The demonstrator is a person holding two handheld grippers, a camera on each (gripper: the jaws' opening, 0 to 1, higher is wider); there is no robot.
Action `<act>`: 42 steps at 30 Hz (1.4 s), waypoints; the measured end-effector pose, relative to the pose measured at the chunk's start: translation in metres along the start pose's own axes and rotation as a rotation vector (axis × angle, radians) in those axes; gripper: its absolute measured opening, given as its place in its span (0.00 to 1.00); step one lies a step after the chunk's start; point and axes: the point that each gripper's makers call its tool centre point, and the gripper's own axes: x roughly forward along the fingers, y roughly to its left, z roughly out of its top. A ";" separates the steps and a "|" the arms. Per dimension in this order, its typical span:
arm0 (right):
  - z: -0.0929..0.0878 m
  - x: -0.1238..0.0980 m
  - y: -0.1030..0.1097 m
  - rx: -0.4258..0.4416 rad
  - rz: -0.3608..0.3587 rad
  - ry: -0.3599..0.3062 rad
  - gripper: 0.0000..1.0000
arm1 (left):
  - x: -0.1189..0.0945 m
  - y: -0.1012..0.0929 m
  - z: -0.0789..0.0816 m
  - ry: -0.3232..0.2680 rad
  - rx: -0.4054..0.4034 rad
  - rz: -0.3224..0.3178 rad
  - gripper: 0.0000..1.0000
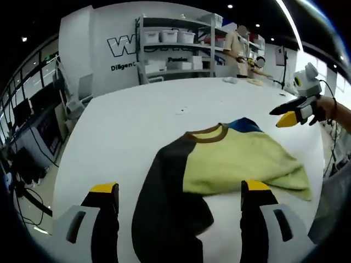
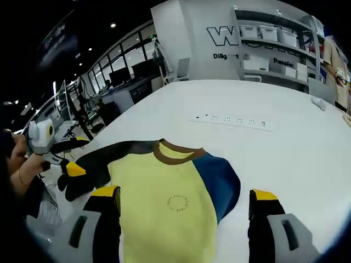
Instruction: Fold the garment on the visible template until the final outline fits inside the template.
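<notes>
In the left gripper view, the left claw (image 1: pixel 180 192) hangs with its jaws spread wide and nothing between them, above the near edge of a T-shirt (image 1: pixel 219 164) lying on the white worktop (image 1: pixel 126 120). The shirt has a yellow body, a brown collar, a black sleeve toward the left and a blue sleeve showing past the collar. At the right of that view the right claw (image 1: pixel 286 118) hangs over the worktop's edge, held by a hand (image 1: pixel 323 107).

In the right gripper view, the left claw (image 2: pixel 71 174) sits at the far left beside the black sleeve; whether it touches the cloth cannot be told. The T-shirt (image 2: pixel 170 203) lies flat, yellow front up. The right claw (image 2: pixel 184 194) stands wide, empty. A white power strip (image 2: pixel 233 120) lies beyond the collar.
</notes>
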 end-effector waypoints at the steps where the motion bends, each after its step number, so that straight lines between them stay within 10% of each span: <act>1: -0.004 -0.002 0.000 0.003 0.002 -0.001 0.97 | -0.003 0.004 -0.007 0.003 -0.014 0.008 0.91; 23: -0.054 -0.009 -0.010 -0.068 -0.014 0.043 0.76 | -0.007 0.022 -0.093 0.207 -0.108 0.094 0.18; 27: -0.062 -0.012 -0.011 -0.097 -0.032 0.053 0.68 | -0.011 0.027 -0.088 0.195 -0.126 0.114 0.02; 42: -0.083 -0.018 -0.003 -0.065 -0.002 0.064 0.68 | -0.025 0.074 -0.049 0.195 -0.010 0.202 0.03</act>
